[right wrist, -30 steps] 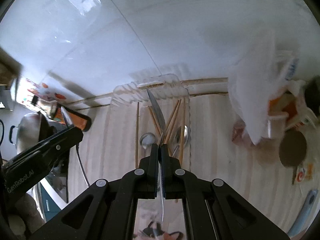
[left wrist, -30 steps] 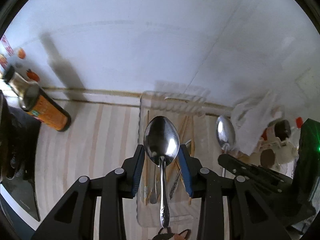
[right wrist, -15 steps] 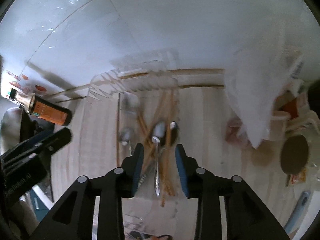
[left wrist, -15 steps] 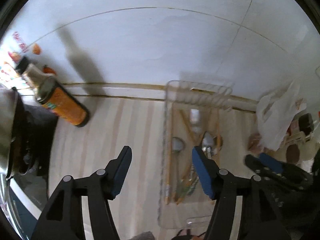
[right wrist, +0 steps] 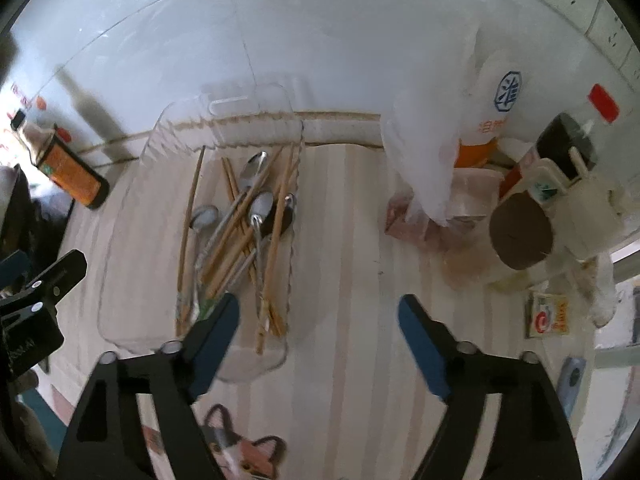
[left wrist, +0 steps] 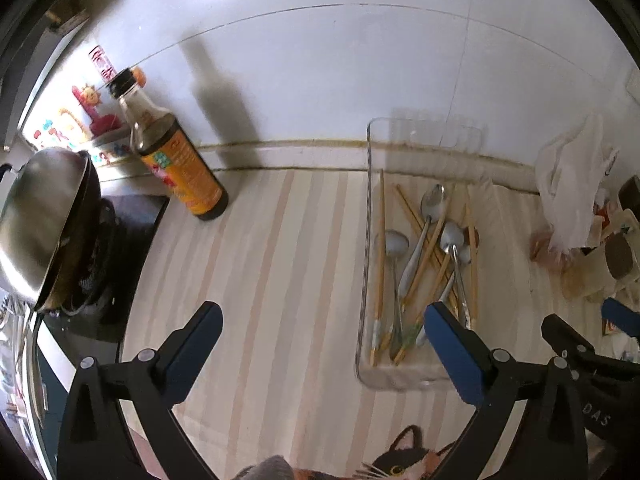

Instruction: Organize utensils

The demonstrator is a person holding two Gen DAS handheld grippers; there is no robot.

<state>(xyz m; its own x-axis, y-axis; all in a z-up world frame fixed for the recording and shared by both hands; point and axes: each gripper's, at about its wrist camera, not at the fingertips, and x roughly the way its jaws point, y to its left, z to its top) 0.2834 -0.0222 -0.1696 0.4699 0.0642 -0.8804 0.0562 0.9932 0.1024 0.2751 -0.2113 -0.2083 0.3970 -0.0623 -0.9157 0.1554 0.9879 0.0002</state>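
Status of task: judged to be far along. No loose utensil is seen on the striped table [left wrist: 288,280] in either view; the sorting of pieces by kind inside the tray looks not yet done.

Item 1, left tongs [left wrist: 320,332]: released, jaws spread wide and having just been opening, nothing between them (only bare table shows in the gap).

Item 2, clear plastic tray [left wrist: 366,240]: lies at about two o'clock from the left tongs, its far end against the tiled wall. Contents, mixed and crossing:
- wooden chopsticks [left wrist: 381,248], one lone stick along the left wall, the rest fanned through the middle;
- metal spoons [left wrist: 434,204], at least three counted, bowls toward twelve o'clock, handles toward six;
- exact count of the chopsticks cannot be told.

Item 3, right tongs [right wrist: 318,316]: released, jaws likewise just opened, nothing held; the tray [right wrist: 120,264] sits at ten o'clock from them, the left finger overlapping its near corner.

Item 4, sauce bottle [left wrist: 172,152]: standing well left of the tray, untouched.
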